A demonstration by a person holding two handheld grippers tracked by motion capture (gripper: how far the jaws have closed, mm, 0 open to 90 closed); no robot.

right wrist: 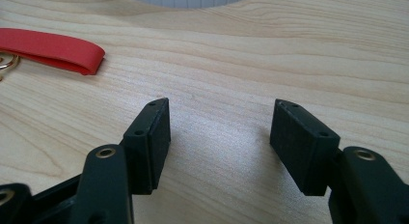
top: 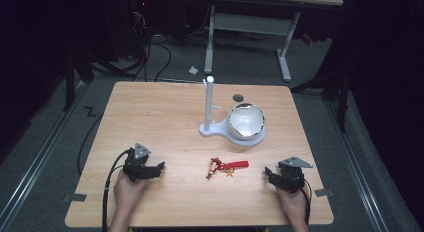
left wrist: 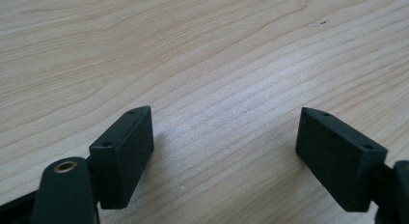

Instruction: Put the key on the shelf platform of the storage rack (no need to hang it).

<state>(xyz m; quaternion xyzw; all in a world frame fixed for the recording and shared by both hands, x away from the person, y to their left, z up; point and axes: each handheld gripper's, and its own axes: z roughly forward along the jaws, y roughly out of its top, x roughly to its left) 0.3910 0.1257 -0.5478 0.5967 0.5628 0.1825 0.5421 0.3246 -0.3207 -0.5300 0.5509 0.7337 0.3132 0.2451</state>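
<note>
A keychain with a small figure, gold charms and a red strap lies on the wooden table near the front, between my two grippers. My left gripper rests low over the table at the front left, jaws open with bare wood between them. At the front right my right gripper is also open and holds nothing; the red strap's end lies ahead and to the left of its jaws. Behind the keychain stands a white post stand with a bowl-shaped dish on its base.
The table has broad bare wood on its left half and along the front. A small dark disc lies behind the dish. Beyond the far edge are a desk frame and cables on the floor.
</note>
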